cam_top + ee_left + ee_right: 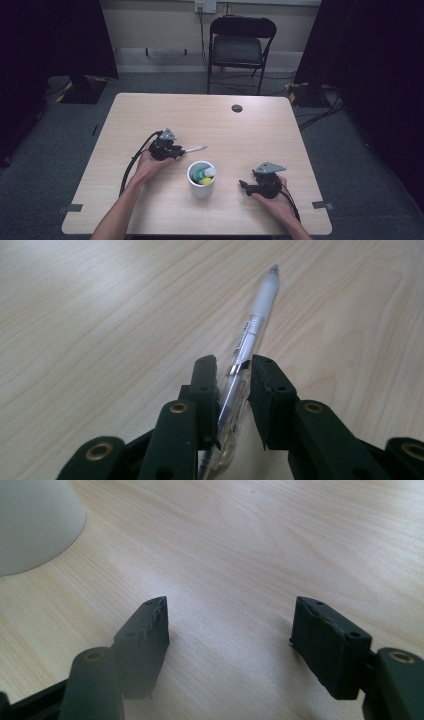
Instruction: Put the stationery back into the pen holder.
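A clear pen (253, 322) with a white grip and a metal clip lies between the jaws of my left gripper (234, 364), which is shut on its barrel. In the high view my left gripper (181, 150) sits left of centre on the table, and the pen (196, 149) sticks out of it to the right. A white cup (201, 186) stands in front of it, holding a yellow item and a white and green one. My right gripper (242, 184) rests to the right of the cup. The right gripper (230, 611) is open over bare wood, with the cup (35, 520) at its upper left.
The light wooden table (250, 135) has a dark round cable hole (237, 108) near its far edge and grey tape marks at the front corners. A black folding chair (239, 47) stands beyond the table. Dark curtains hang at both sides.
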Demonstrator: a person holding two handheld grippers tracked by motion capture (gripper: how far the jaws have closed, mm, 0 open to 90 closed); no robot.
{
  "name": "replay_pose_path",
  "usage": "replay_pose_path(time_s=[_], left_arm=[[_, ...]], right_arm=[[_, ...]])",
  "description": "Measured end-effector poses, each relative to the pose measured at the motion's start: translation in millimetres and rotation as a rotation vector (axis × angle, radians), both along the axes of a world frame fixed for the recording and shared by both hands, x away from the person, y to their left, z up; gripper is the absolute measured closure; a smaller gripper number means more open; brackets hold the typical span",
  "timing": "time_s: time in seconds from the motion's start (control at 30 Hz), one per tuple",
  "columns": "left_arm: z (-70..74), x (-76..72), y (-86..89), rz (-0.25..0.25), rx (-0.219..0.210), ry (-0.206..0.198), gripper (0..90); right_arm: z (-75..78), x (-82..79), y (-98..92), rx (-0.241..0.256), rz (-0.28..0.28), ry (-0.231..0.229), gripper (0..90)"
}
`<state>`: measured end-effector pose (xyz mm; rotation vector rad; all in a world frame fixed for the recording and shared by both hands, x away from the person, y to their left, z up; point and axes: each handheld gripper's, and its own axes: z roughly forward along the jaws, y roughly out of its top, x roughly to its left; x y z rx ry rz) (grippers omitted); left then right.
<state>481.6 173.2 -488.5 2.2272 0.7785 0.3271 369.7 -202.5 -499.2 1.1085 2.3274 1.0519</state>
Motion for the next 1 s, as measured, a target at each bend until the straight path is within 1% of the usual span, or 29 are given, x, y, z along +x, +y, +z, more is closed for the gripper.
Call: replay_pose_path(time_s=[0.07, 0.13, 0.2, 0.27, 0.3, 0.37, 0.4, 0.47, 0.5, 0.53, 0.63, 0.67, 0.7, 0.73, 0.77, 0.8, 0.87, 0.9, 0.93, 0.97, 1.0], left_arm=[[-2.0, -1.7, -2.6, 0.001, -0.011, 0.004, 73.1], [-3.8, -3.3, -3.7, -0.002, -0.005, 0.000, 72.7], [-4.9, -4.2, -3.6, 0.007, -0.022, 0.001, 72.8], [-4.6, -5.8, -3.6, 0.014, -0.013, -0.005, 73.4], [-5.0, -6.7, -4.4, 0.013, -0.018, -0.007, 74.0], [-3.4, -8.6, -4.0, 0.010, -0.003, 0.000, 75.4], [-3.0, -9.5, -3.6, 0.014, -0.003, 0.006, 75.7], [-2.5, -11.0, -1.6, 0.013, 0.003, 0.010, 76.1], [-3.8, -12.5, -1.2, 0.020, -0.013, 0.005, 76.3], [-2.5, -13.5, 0.2, 0.013, 0.000, 0.015, 76.3], [-2.5, -17.6, 4.3, 0.021, -0.005, 0.018, 76.5], [-1.6, -18.8, 6.5, 0.021, 0.003, 0.023, 76.5], [-2.6, -20.2, 7.7, 0.026, -0.017, 0.027, 76.5], [-1.7, -20.9, 9.7, 0.018, -0.006, 0.032, 76.5], [-0.6, -22.1, 11.0, 0.021, 0.003, 0.043, 76.4], [-0.6, -23.1, 12.0, 0.023, 0.004, 0.039, 76.4], [1.2, -25.8, 13.7, 0.021, 0.021, 0.053, 76.2], [1.1, -27.3, 14.7, 0.018, 0.019, 0.052, 76.1], [0.1, -28.6, 16.0, 0.023, 0.008, 0.048, 76.1], [1.4, -30.3, 19.9, 0.020, 0.014, 0.062, 76.1], [0.6, -31.4, 21.9, 0.022, 0.002, 0.061, 76.0]], right_arm=[[0.0, 0.0, 0.0, 0.000, 0.000, 0.000, 30.7], [0.0, 0.0, 0.0, 0.000, 0.000, 0.000, 30.6], [0.0, 0.0, 0.0, 0.000, 0.001, 0.000, 30.7], [0.0, 0.0, 0.0, 0.000, 0.000, 0.000, 30.7], [0.0, 0.0, 0.0, 0.000, 0.000, 0.000, 30.7], [0.0, 0.0, 0.0, 0.000, 0.000, 0.000, 30.7], [0.0, 0.0, 0.0, 0.000, 0.000, 0.000, 30.6], [0.0, 0.0, 0.0, 0.000, 0.000, 0.000, 30.7], [0.0, 0.0, 0.0, 0.000, 0.000, 0.000, 30.7], [0.0, 0.0, 0.0, 0.000, 0.001, 0.000, 30.7], [0.0, -0.2, 0.2, -0.001, -0.002, 0.000, 30.7], [0.0, -0.2, 0.1, 0.000, -0.001, 0.000, 30.7], [0.0, -0.2, 0.1, 0.000, -0.002, 0.000, 30.7], [0.0, -0.2, 0.1, 0.000, -0.001, 0.000, 30.7], [0.0, -0.2, 0.1, 0.000, -0.001, 0.000, 30.7], [0.0, -0.2, 0.1, 0.000, -0.001, 0.000, 30.7], [0.0, -0.2, 0.1, 0.000, -0.001, 0.000, 30.7], [0.0, -0.2, 0.1, 0.000, -0.002, 0.000, 30.7], [0.0, -0.2, 0.1, 0.000, -0.001, 0.000, 30.7], [0.0, -0.2, 0.1, 0.000, -0.001, 0.000, 30.7], [0.0, -0.2, 0.2, -0.001, -0.003, -0.001, 30.7]])
